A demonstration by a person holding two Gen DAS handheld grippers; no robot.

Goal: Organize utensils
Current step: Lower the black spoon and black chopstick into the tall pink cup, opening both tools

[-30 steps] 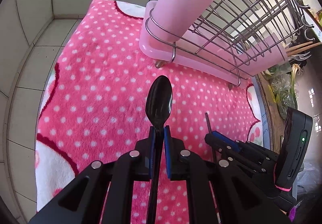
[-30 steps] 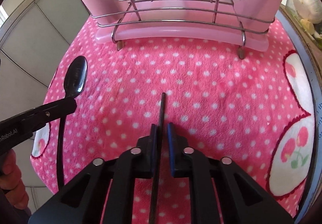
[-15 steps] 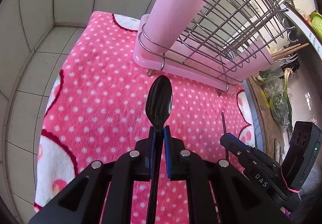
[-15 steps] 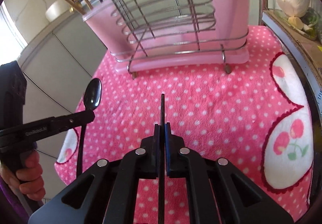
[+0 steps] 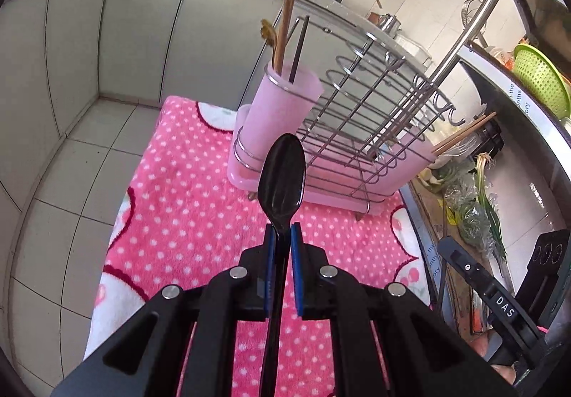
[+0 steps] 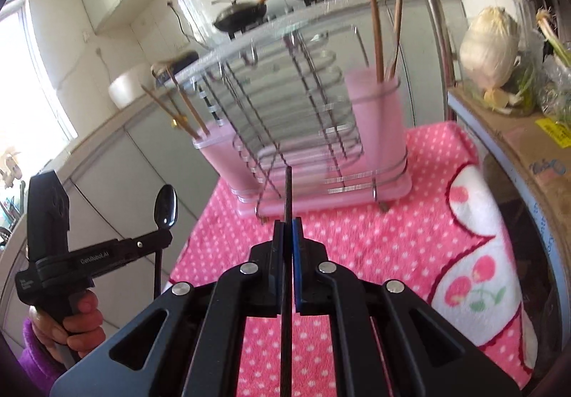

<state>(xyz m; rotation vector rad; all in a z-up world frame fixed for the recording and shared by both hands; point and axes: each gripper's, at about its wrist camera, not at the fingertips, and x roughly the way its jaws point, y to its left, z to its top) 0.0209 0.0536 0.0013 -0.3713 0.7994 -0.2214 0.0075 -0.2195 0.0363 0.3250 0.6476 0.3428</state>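
Observation:
My left gripper is shut on a black spoon, bowl up, held above the pink dotted mat. It also shows in the right wrist view with the spoon. My right gripper is shut on a thin black chopstick that points up at the wire dish rack. The rack has a pink utensil cup at one end holding wooden chopsticks and a second pink cup with brown chopsticks.
Grey cabinet doors stand behind the mat. Pans sit on the stove at the back. A shelf with a cabbage and greens borders the mat's right side. A green basket is at upper right.
Both grippers have lifted and tilted up with their utensils, away from the mat. The rack and its cups now sit lower and farther in both views.

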